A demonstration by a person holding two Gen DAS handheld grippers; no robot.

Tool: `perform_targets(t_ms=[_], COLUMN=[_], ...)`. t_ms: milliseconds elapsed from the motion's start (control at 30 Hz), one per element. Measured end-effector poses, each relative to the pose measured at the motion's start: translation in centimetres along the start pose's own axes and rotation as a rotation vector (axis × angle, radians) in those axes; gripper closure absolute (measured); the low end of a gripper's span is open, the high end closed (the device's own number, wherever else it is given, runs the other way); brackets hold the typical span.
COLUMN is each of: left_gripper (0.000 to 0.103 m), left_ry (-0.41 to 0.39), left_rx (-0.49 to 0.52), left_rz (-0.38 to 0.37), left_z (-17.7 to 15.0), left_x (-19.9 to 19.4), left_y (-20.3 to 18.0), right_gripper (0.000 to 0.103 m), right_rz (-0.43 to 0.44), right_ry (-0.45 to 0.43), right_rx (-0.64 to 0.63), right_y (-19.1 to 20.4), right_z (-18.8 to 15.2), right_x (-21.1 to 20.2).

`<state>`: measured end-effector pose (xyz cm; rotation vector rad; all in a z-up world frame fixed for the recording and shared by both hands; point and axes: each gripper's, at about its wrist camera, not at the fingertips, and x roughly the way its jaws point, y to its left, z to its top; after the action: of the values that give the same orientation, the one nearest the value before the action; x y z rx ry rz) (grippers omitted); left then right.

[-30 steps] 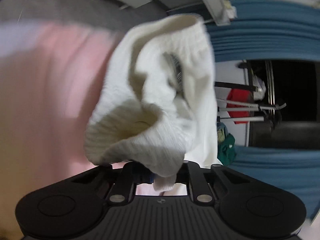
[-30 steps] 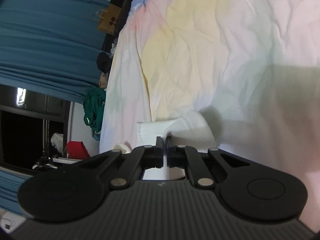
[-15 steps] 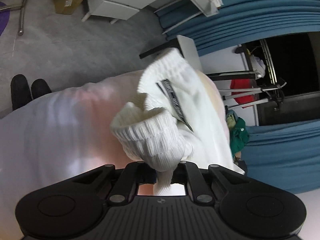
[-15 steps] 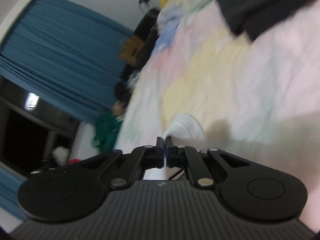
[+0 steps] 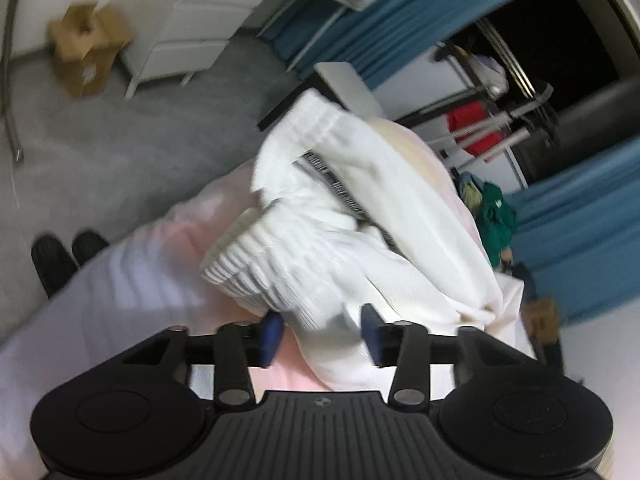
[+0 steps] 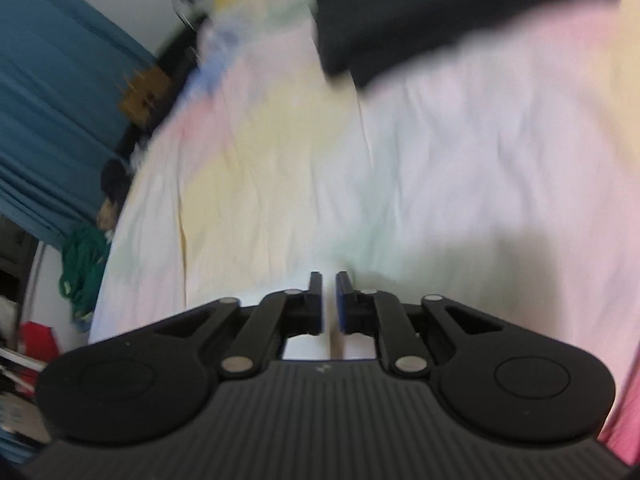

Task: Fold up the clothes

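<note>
**Inspector:** Left gripper (image 5: pixel 322 334): jaws stand wide, one blue pad on either side of a tail of the white garment (image 5: pixel 344 240). The pads are clear of the cloth on both sides, so nothing is clamped.

**Assistant:** And where does the garment lie?

**Inspector:** Bunched on the bed (image 5: pixel 120 280), close to the bed's edge, with the grey floor (image 5: pixel 160 128) beyond. A ribbed cuff sits toward the left of the heap; a label shows in the folds above it. It is crumpled, not flat and not squared. The wide jaws fit a garment resting under its own weight on the sheet, though the view is blurred.

**Assistant:** Right side?

**Inspector:** Right gripper (image 6: pixel 329 300): jaws narrow, a slim gap between the pads, nothing visibly in it. A pale patch shows under the gripper body; whether that is the garment or the sheet cannot be told. This gripper faces along the pastel sheet toward a dark garment (image 6: pixel 440 12) at the far end of the bed.

**Assistant:** Stage of the task?

**Inspector:** Judged only: the heap suits either a piece just laid down for spreading or one between folds. No finished fold is visible.

**Assistant:** Risk?

**Inspector:** The heap lies close to the bed's edge; a careless pull could drag it off.
</note>
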<state>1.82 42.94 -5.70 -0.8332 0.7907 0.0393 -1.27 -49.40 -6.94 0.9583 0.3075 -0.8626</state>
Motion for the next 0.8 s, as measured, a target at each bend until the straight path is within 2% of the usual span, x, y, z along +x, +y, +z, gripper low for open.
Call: perform_targets(t_ms=[33,67,100,167,233,267,333,433,500,600,700,800], left_gripper=[0.046,0.039,0.034,0.021,0.018,0.017,0.017,0.017,0.018,0.022,0.022,0.022], left_ry=[-0.008,-0.02,-0.038,-0.087,-0.151,-0.165,-0.165,-0.154,-0.136,-0.072,-0.034,-0.002], left_rx=[0.035,0.071,0.111,0.199,0.266,0.288,0.313,0.335,0.373,0.472,0.513,0.542], left_rz=[0.005,0.014,0.031,0.056,0.05,0.05,0.076,0.155,0.212,0.257,0.292,0.365], left_z=[0.1,0.2,0.4,0.8,1.4,1.8,3.1,5.3,6.9,8.7,10.5,12.3], left_x=[-0.8,-1.3,-1.9,-3.0,-3.8,-3.7,-2.4,1.2,4.3,9.4,13.2,17.0], left_y=[-0.5,-1.2,-2.1,-3.8,-4.9,-5.2,-5.6,-5.8,-5.8,-6.3,-7.0,-7.9], right_gripper=[0.061,0.045,0.039,0.039,0.037,0.033,0.031,0.031,0.031,0.031,0.031,0.031], right_rz=[0.0,0.0,0.001,0.017,0.081,0.121,0.195,0.265,0.267,0.24,0.218,0.212], right_ry=[-0.021,-0.042,-0.064,-0.106,-0.129,-0.117,-0.058,0.058,0.14,0.246,0.289,0.294], right_rx=[-0.022,-0.044,-0.066,-0.127,-0.231,-0.276,-0.362,-0.429,-0.455,-0.494,-0.509,-0.539], right_y=[0.4,0.9,1.3,2.6,4.6,5.6,7.4,9.3,10.2,11.4,12.4,13.7], right_z=[0.0,0.0,0.0,-0.4,-1.9,-2.9,-4.9,-7.9,-9.8,-11.9,-13.4,-14.6], right_x=[-0.5,-1.0,-1.5,-2.6,-3.7,-4.0,-3.8,-2.6,-0.9,1.4,2.2,2.7])
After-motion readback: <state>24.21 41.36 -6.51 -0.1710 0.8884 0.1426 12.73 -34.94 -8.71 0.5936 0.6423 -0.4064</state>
